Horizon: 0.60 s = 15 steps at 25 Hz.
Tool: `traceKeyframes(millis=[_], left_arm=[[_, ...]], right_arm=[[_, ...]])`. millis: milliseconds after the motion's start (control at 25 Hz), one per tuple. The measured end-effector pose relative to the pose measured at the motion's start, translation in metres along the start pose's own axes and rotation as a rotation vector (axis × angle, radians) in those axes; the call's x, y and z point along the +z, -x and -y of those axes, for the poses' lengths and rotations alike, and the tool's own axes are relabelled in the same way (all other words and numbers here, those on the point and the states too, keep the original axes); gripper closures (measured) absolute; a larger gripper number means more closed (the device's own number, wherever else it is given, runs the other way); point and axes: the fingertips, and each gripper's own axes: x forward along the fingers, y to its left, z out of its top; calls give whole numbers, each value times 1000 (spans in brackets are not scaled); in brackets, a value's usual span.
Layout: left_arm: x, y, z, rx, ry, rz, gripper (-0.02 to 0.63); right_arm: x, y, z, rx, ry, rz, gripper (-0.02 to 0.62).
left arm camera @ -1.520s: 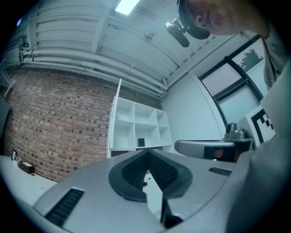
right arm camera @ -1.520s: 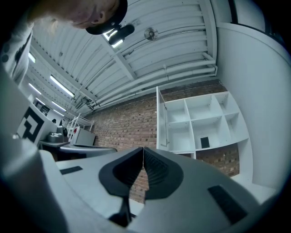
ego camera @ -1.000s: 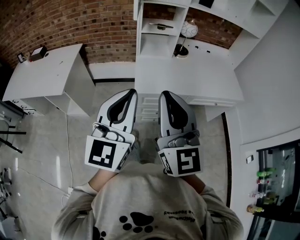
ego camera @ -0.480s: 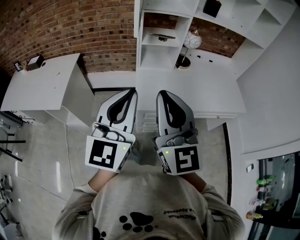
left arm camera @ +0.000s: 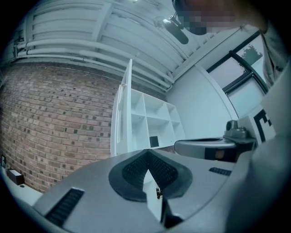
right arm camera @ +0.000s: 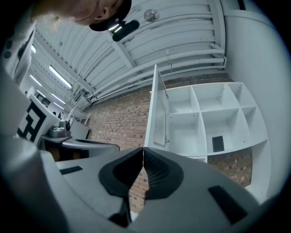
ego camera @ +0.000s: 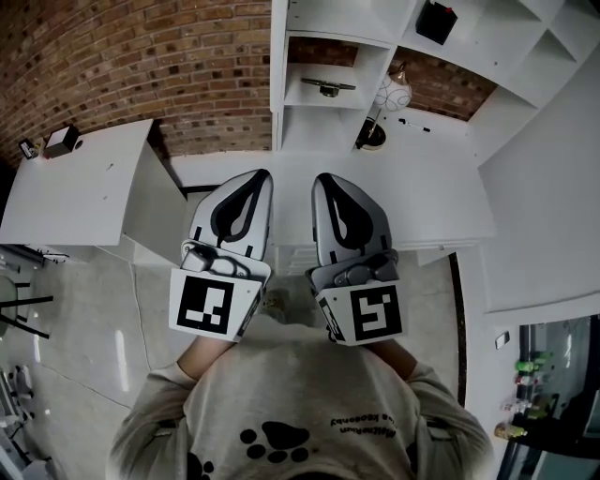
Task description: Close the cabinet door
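Observation:
A white shelf cabinet (ego camera: 328, 56) stands against the brick wall above a white counter (ego camera: 422, 192). Its door (right arm camera: 157, 109) is swung open, seen edge-on with a small handle at the cabinet's left side; the same door (left arm camera: 122, 116) shows in the left gripper view. In the head view the door (ego camera: 277, 75) is a narrow white strip. My left gripper (ego camera: 255, 175) and right gripper (ego camera: 323, 178) are held side by side in front of the counter, pointing at the cabinet and well short of the door. Both are shut with nothing in them, their tips meeting: left gripper (left arm camera: 146, 151), right gripper (right arm camera: 143, 148).
The shelves hold a black box (ego camera: 436, 19), a round white ornament (ego camera: 394, 92), a flat dish (ego camera: 328, 87) and a dark bowl (ego camera: 371, 137). A white table (ego camera: 75, 187) with a small device (ego camera: 61, 141) stands at the left. Drawers (ego camera: 292, 255) sit under the counter.
Both grippers have moved forward together towards the cabinet, and the counter and shelves now lie closer in the head view. The jaws have stayed shut.

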Motion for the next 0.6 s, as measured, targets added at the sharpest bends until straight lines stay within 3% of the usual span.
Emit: traceKeyframes(millis=[600], left_arm=[[2,-75,-67,-47,-23,52,598]], right_arm=[[-13,-90,32,-47,13,37,577]])
